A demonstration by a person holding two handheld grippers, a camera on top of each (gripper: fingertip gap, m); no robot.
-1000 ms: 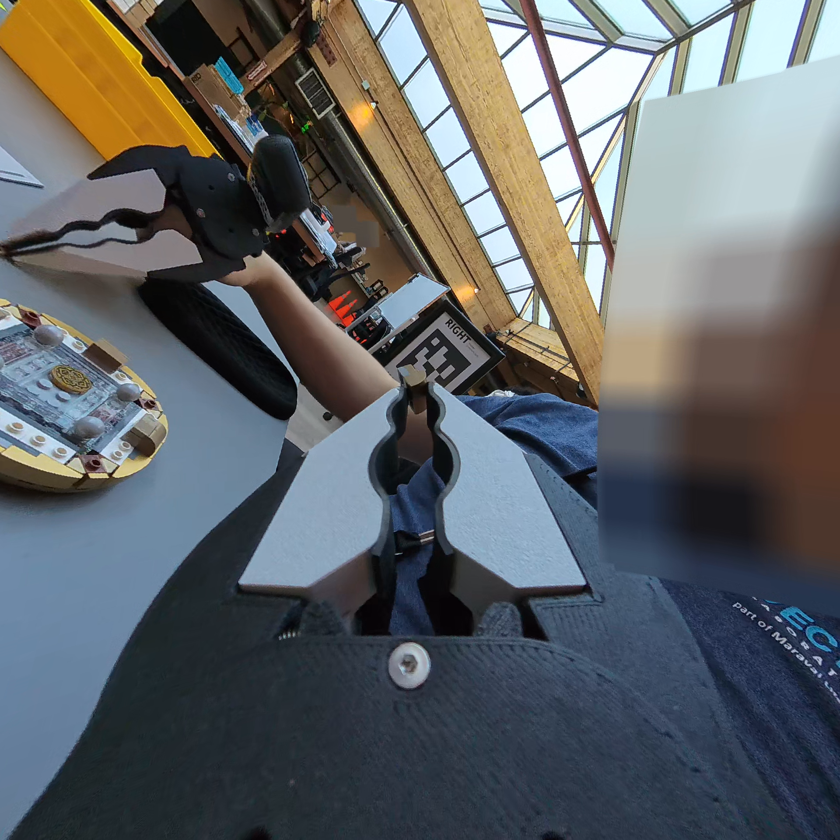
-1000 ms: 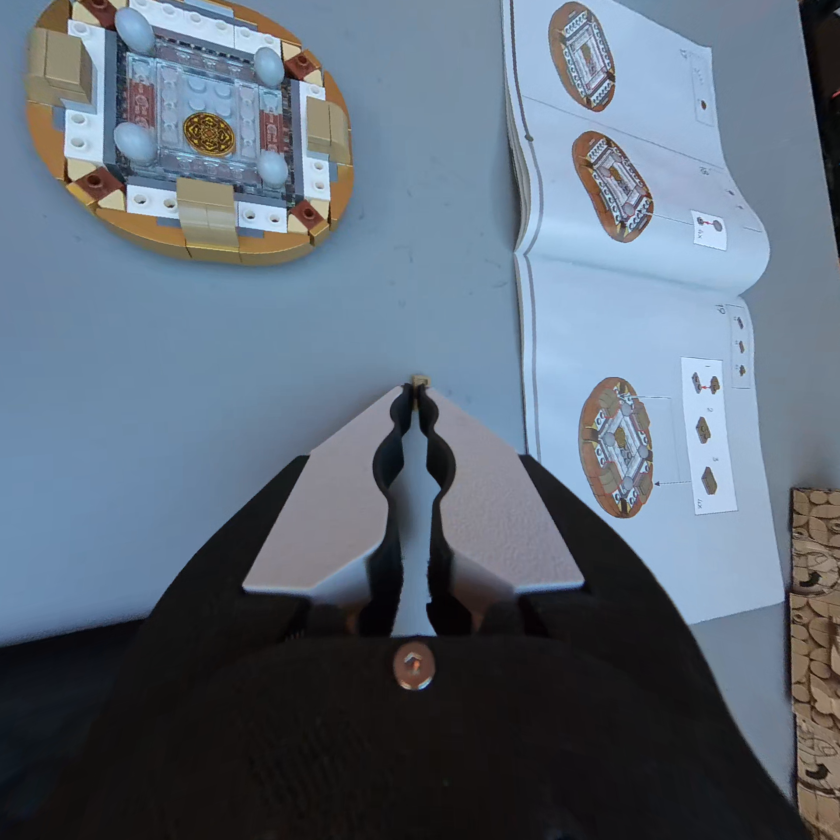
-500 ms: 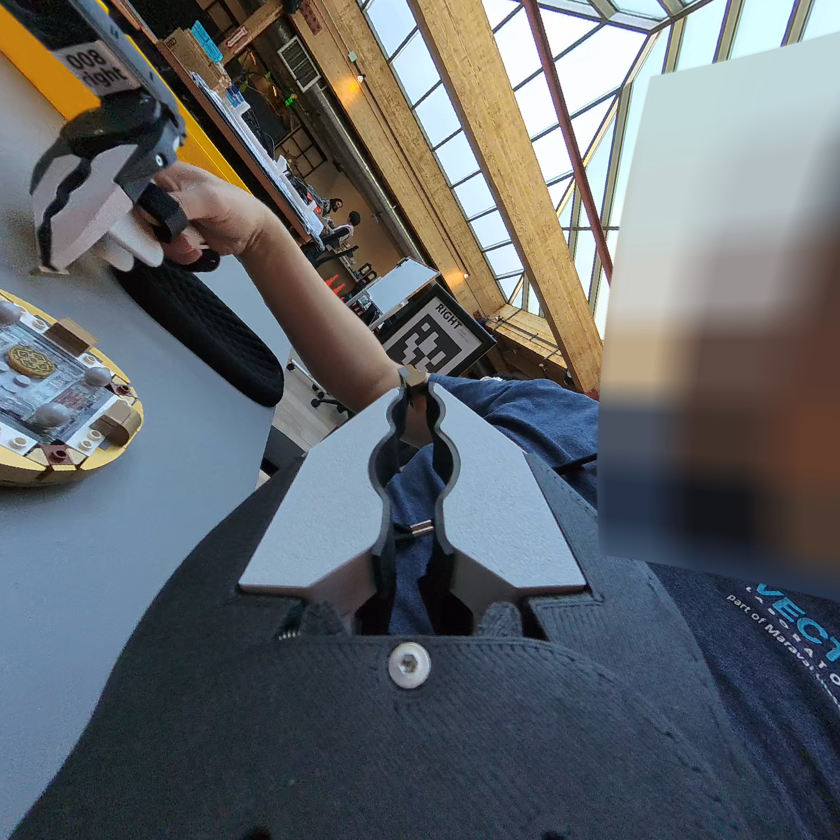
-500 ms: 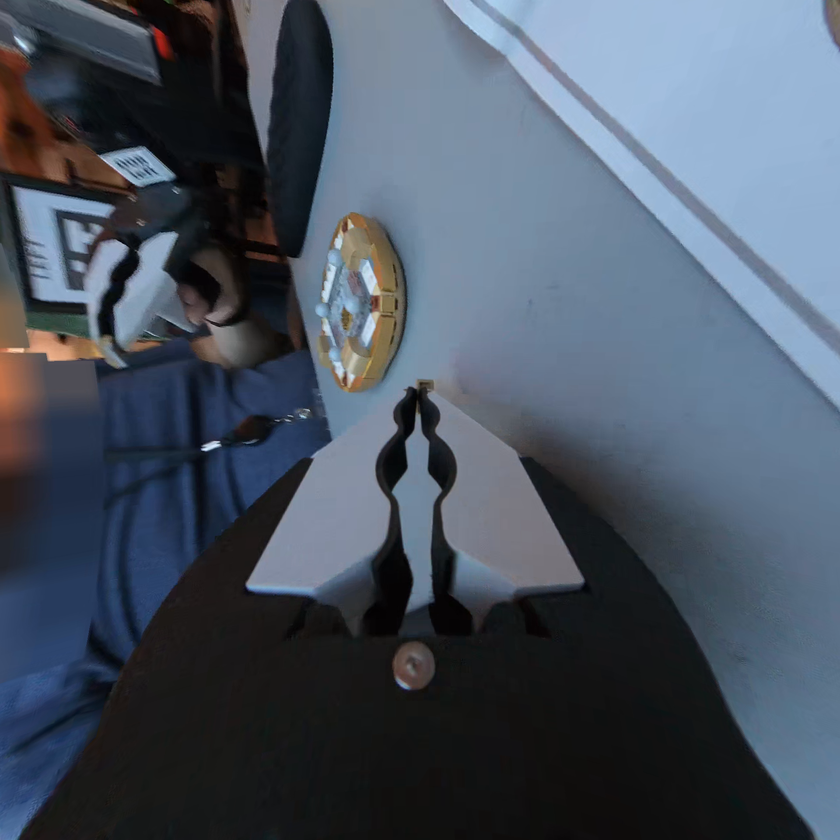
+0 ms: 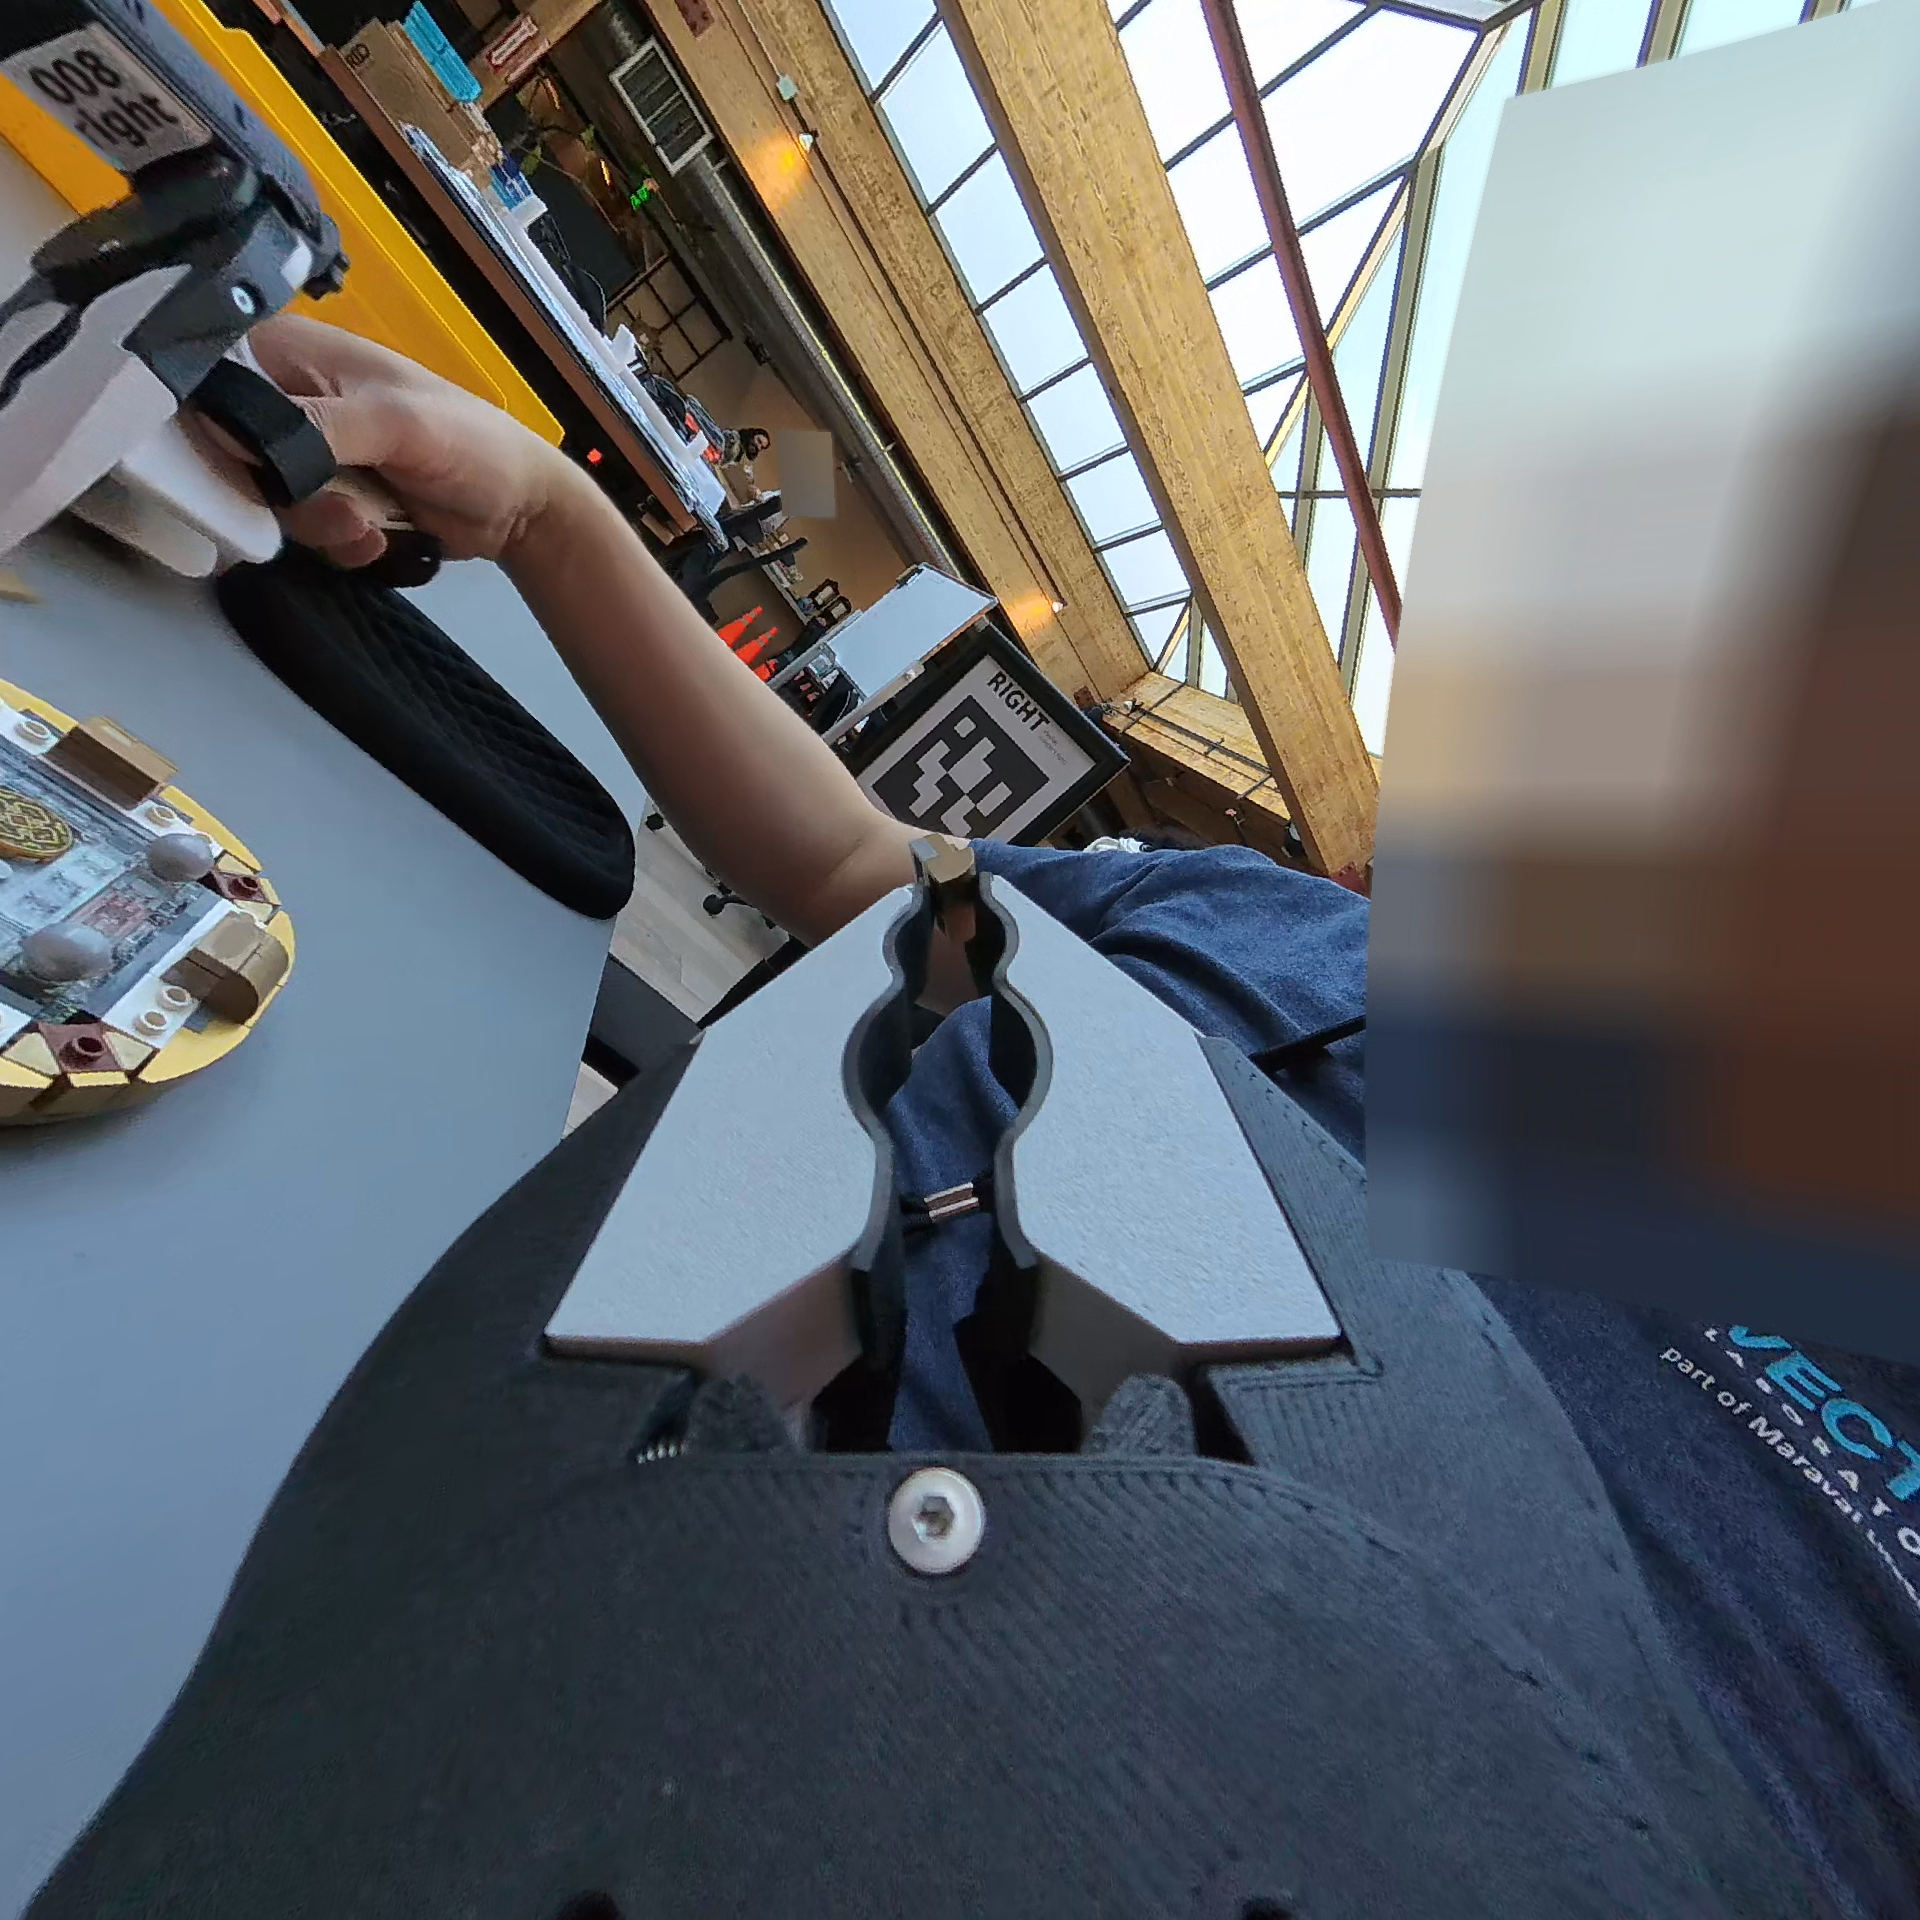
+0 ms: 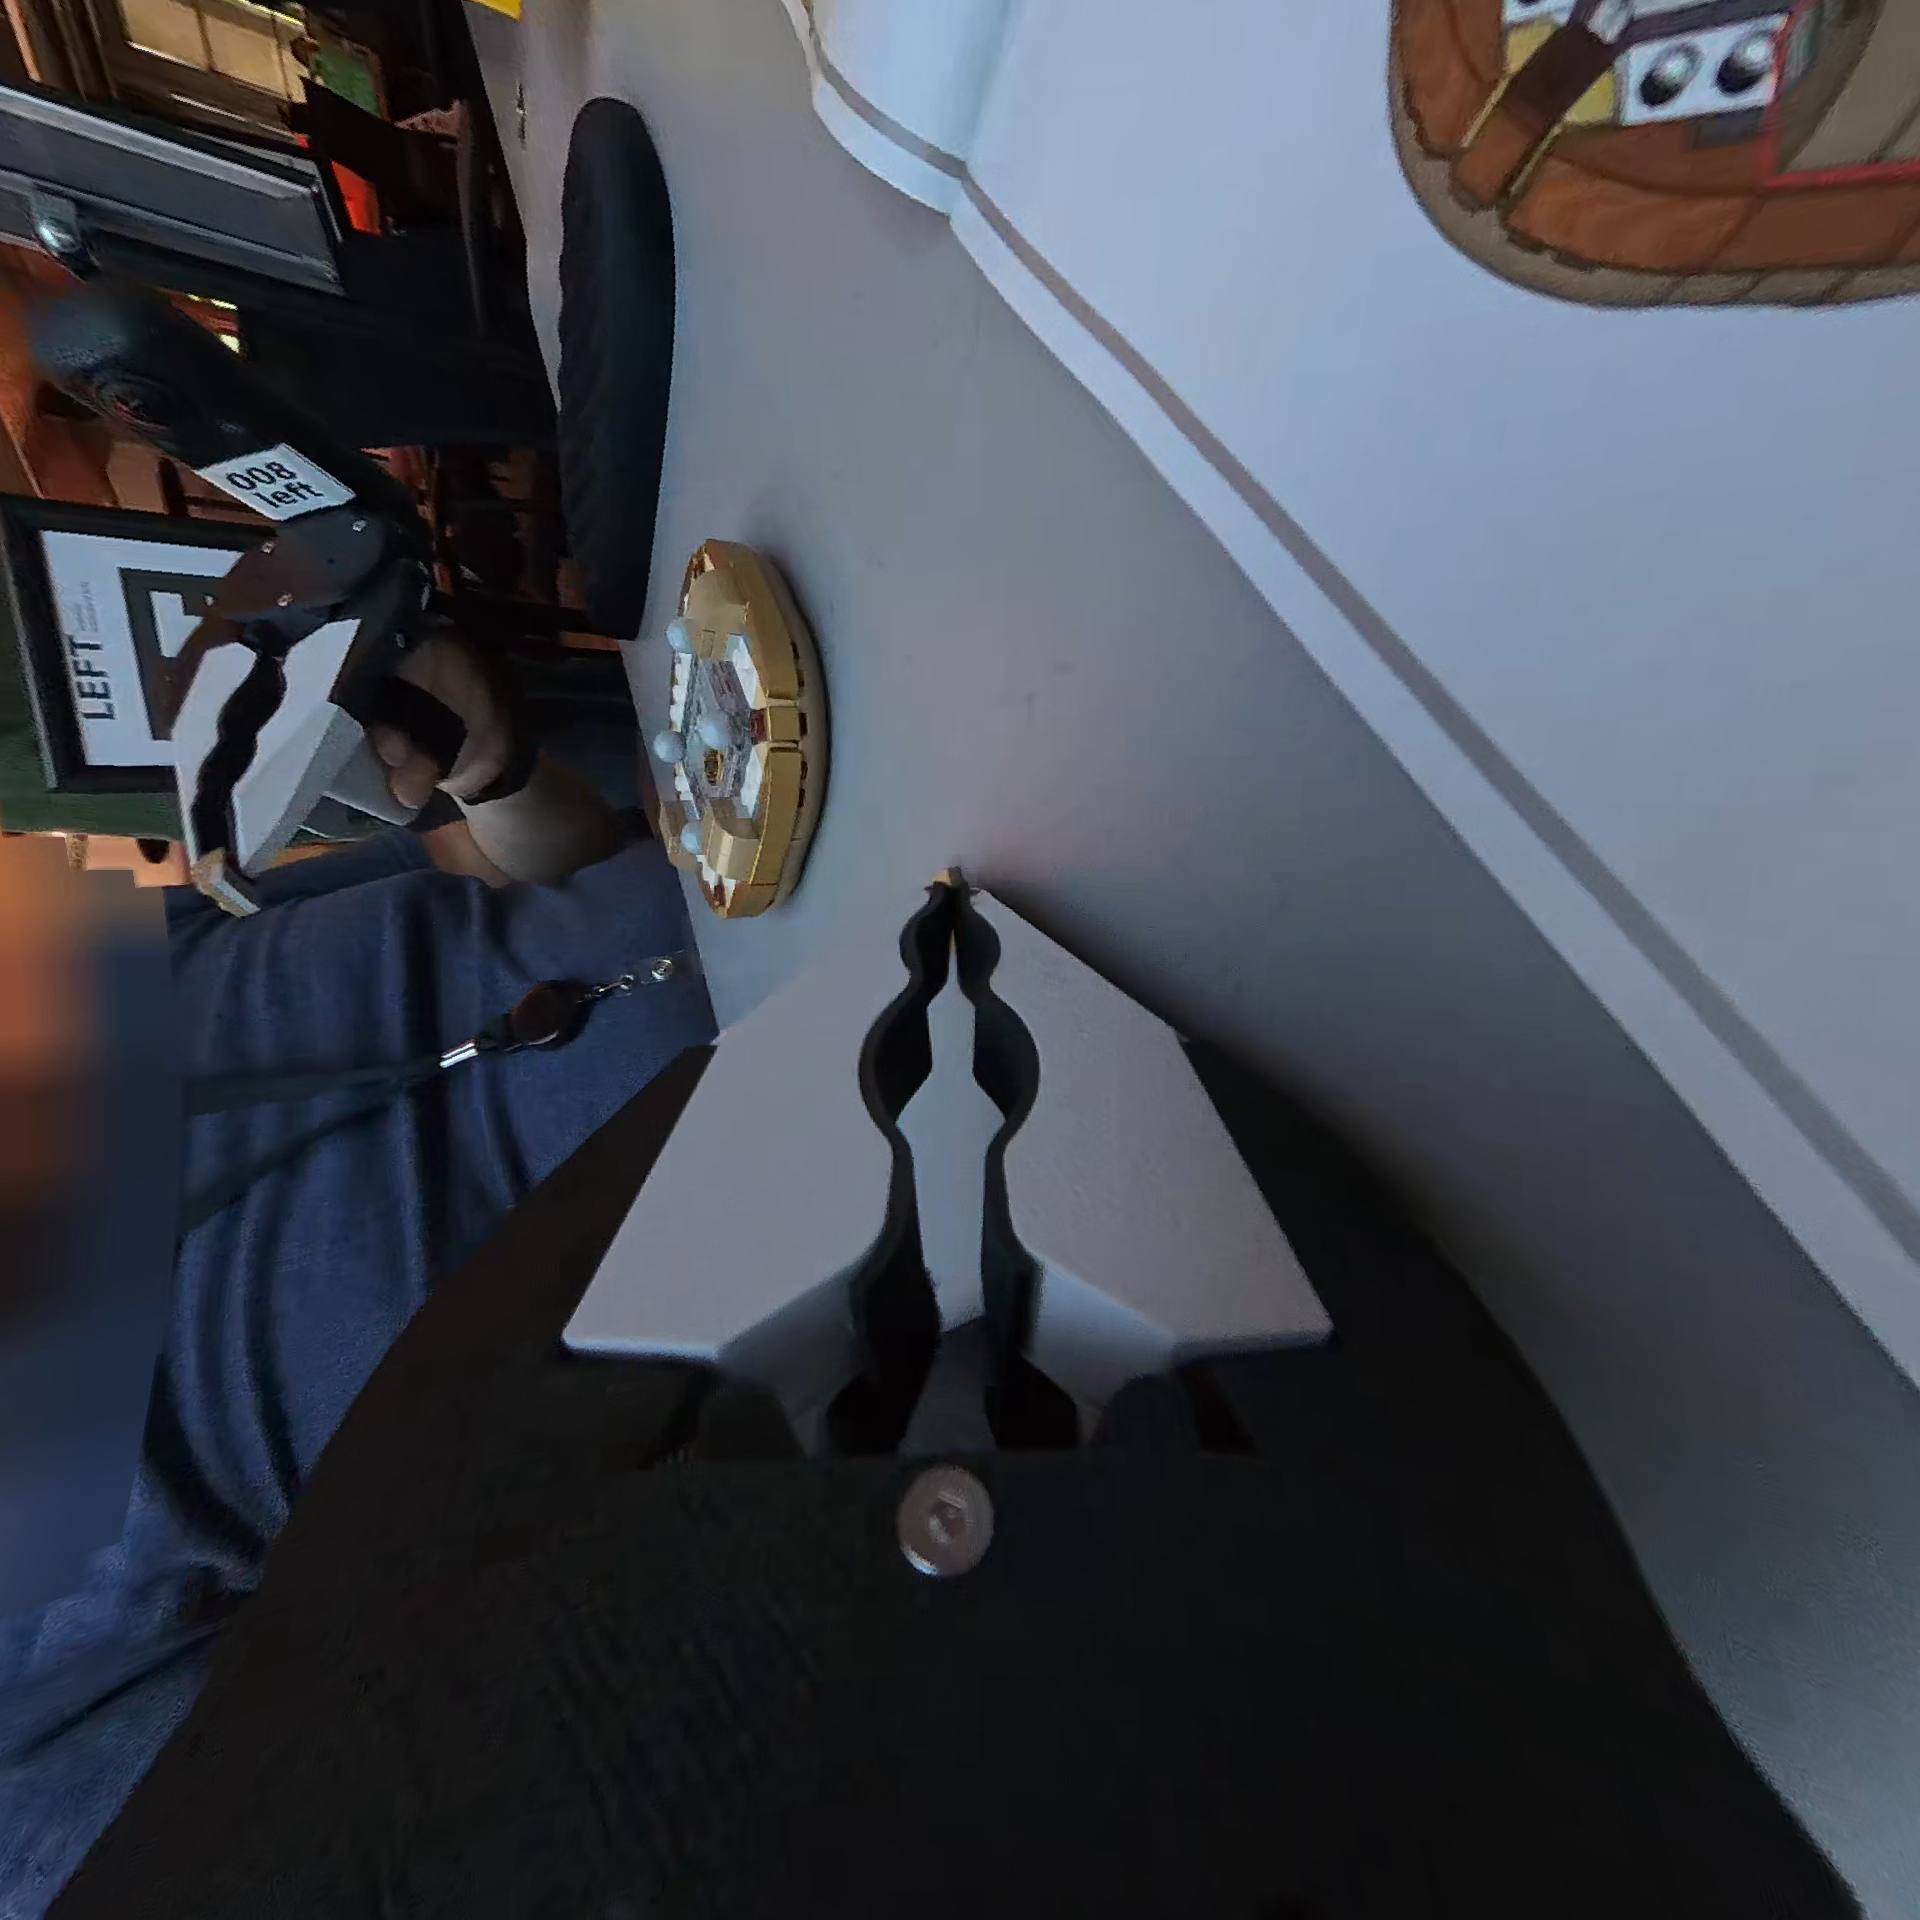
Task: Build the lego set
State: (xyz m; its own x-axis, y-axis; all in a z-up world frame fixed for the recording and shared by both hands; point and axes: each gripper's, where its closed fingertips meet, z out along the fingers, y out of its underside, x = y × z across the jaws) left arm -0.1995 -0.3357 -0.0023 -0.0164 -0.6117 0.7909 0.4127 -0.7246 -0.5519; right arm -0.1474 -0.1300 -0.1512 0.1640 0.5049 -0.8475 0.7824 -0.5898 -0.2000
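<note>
- The left gripper [image 5: 943, 883] is raised off the grey table [image 5: 260, 1195] and aimed back at the person; its fingers are pinched onto a small tan lego piece [image 5: 943, 868] at their very tips.
- Behind those tips are the person's navy shirt [image 5: 1195, 956], which bears light printed lettering, and a lanyard with a black badge reel [image 6: 535, 1013].
- The right gripper [image 6: 951, 891] is tilted low over the table, its fingers closed on a tiny tan lego piece [image 6: 951, 879] that barely shows past the tips.
- The round gold-rimmed lego build [image 5: 135, 935] lies flat on the table, left of the left gripper and just beyond the right gripper's tips, touching neither.
- In the build's middle sits a gold patterned disc [image 5: 26, 826], with pale domes, white plates and tan blocks around it.
- The open instruction booklet [image 6: 1507, 468] lies on the table on the far side of the right gripper from the build, a printed picture of the model showing.
- A black padded chair back [image 5: 436, 727] stands at the table edge beyond the build.
- Each gripper carries a small white sticker with printed characters.
- Farthest off are two framed black-and-white marker boards [image 5: 982, 769], a yellow bin [image 5: 395, 260], timber beams and skylights.
</note>
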